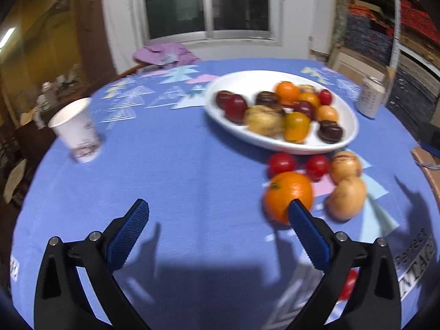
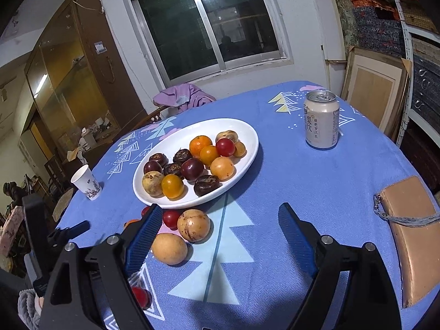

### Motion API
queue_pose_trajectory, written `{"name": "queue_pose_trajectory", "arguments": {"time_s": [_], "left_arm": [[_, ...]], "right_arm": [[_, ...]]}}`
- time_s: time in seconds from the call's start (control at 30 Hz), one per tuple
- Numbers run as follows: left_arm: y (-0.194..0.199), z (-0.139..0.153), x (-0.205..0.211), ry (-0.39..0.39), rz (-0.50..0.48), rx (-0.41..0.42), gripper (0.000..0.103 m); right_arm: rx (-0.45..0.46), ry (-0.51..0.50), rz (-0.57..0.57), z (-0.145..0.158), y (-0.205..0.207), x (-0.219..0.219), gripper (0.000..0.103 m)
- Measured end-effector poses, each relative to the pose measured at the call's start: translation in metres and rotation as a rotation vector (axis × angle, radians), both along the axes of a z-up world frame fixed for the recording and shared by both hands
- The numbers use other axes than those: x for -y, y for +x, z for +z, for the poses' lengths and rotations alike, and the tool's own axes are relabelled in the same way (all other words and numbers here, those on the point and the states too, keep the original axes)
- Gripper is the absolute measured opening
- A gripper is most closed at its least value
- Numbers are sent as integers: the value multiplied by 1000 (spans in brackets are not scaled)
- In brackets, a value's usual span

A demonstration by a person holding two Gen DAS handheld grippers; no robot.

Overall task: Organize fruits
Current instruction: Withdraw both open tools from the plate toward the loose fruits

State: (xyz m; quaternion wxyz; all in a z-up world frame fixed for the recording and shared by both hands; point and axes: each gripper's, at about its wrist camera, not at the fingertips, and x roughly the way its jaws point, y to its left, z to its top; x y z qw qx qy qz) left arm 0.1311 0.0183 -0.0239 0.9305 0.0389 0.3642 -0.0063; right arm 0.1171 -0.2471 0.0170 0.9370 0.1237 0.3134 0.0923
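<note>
From the left wrist, the left claw (image 1: 218, 217) hangs released over the blue table (image 1: 178, 176), gripping nothing. An orange (image 1: 287, 195) sits just behind its right fingertip, with two red tomatoes (image 1: 282, 164) and two yellow fruits (image 1: 347, 198) beyond, short of the white plate (image 1: 220, 90) of fruit.

From the right wrist, the right claw (image 2: 220, 217) is also spread and bare. The two yellow fruits (image 2: 194, 225) lie by its left finger, the plate (image 2: 251, 134) ahead, a can (image 2: 321, 119) farther right.
</note>
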Motion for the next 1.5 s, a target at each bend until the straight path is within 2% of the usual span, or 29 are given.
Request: {"name": "queue_pose_trajectory", "arguments": {"time_s": [0.1,0.2,0.4,0.63,0.83,0.93,1.03,1.07,1.17,1.2,1.27,1.37,1.5], "left_arm": [[-10,3,-25,-66,38,11,99],[-13,6,-24,-117,2,27,99],[-14,-4,19,13,-115,21,99],[-21,1,48,16,-211,60,99],[2,-13,70,104,-201,-9,99],[3,-16,59,140,-169,-25,99],[-5,-15,32,218,-69,10,99],[-7,-12,19,214,-33,20,99],[-10,-4,0,57,-57,19,99],[-10,-3,1,27,-78,19,99],[-9,-5,11,35,-122,24,99],[-6,-13,28,96,-169,1,99],[-5,-9,35,46,-204,3,99]], "right_arm": [[15,10,2,3,-3,1,87],[17,4,8,3,-4,0,87],[12,-8,9,2,-2,-2,87],[-1,-9,7,0,-1,-2,87],[-7,-18,13,-2,0,-3,87],[-9,-14,12,-2,1,-2,87],[-8,-11,14,-2,0,-2,87],[-7,-9,15,-1,-1,-2,87],[-1,-10,23,0,-2,-4,87],[1,-12,24,0,-2,-4,87],[1,-14,28,0,-2,-5,87],[-2,-13,27,-1,-1,-5,87],[-3,-20,30,-1,-1,-6,87]]}}
